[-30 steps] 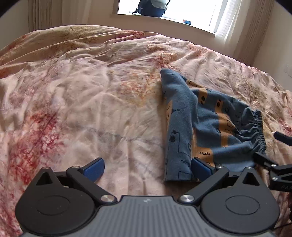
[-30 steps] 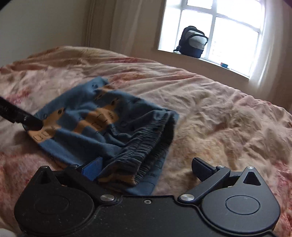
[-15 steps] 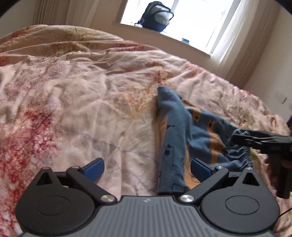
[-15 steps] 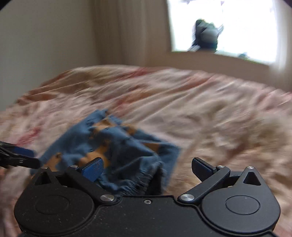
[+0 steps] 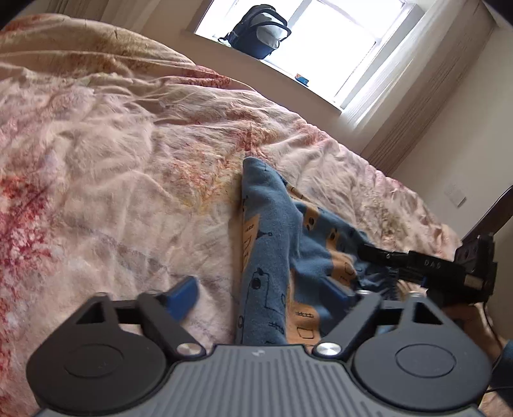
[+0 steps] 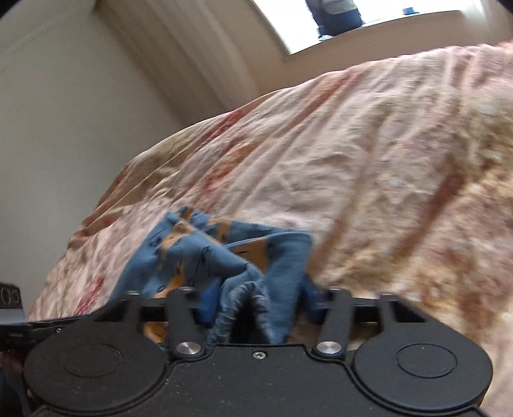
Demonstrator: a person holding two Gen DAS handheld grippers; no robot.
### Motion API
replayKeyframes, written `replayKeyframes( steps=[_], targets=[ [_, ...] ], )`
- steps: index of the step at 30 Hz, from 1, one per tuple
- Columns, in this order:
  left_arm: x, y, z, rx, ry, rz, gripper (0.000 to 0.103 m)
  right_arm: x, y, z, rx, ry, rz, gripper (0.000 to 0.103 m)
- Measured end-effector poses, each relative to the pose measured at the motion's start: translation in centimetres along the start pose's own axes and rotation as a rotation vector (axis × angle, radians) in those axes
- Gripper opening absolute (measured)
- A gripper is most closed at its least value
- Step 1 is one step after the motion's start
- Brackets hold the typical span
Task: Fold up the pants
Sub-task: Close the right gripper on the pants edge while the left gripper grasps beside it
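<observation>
1. The blue pants (image 5: 272, 256), printed with orange patches and small dark drawings, lie crumpled on the bed (image 5: 112, 192), at about 3 o'clock from the middle of the left wrist view.
2. The left hand-held gripper (image 5: 259, 295) has its blue-padded fingers (image 5: 182, 293) spread apart. One pad rests over bare bedspread at 8 o'clock; the other sits against the pants at 4 o'clock. A fold of the pants runs up between them, not pinched.
3. The right hand-held gripper (image 6: 256, 304) is clamped on the bunched elastic waistband of the pants (image 6: 224, 256), its blue pads pressed into gathered cloth at 6 o'clock in its own view. That view is motion-blurred.
4. From the left wrist view, the right hand-held gripper (image 5: 400, 259) enters at 3 o'clock, its black fingers reaching into the waistband end.
5. The floral pink bedspread is wrinkled all over.
6. A dark blue backpack (image 5: 259, 30) stands on the windowsill at 12 o'clock, with a small blue item (image 5: 302, 78) just beside it along the sill.
</observation>
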State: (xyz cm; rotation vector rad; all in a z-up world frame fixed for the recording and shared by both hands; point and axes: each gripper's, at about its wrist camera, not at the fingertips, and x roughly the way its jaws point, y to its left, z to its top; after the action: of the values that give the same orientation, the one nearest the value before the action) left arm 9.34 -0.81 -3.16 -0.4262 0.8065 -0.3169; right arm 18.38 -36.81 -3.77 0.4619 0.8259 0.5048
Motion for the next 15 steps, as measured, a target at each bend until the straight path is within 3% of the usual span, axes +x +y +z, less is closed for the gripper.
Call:
replayKeyframes(
  steps=[2, 4, 8, 12, 15],
  targets=[
    [0.1, 0.0, 0.1, -0.008, 0.018, -0.015, 0.063, -0.3, 0.4, -0.3, -0.009, -0.012, -0.017, 0.037],
    [0.4, -0.1, 0.1, -0.006, 0.057, 0.001, 0.027, -0.5, 1.7, -0.6, -0.06, -0.028, -0.068, 0.032],
    [0.0, -0.2, -0.1, -0.023, 0.052, 0.009, 0.019, -0.9, 5.4, -1.3, -0.218, -0.058, -0.176, 0.024],
    [-1.3, -1.0, 0.4, 0.001, 0.025, 0.043, 0.014, -1.2, 9.6, -1.8, -0.401, -0.078, -0.279, 0.021],
    [-3.2, -1.0, 1.1, -0.03, -0.027, 0.024, 0.014, -1.5, 12.6, -1.3, -0.504, -0.08, -0.316, 0.02]
  ],
)
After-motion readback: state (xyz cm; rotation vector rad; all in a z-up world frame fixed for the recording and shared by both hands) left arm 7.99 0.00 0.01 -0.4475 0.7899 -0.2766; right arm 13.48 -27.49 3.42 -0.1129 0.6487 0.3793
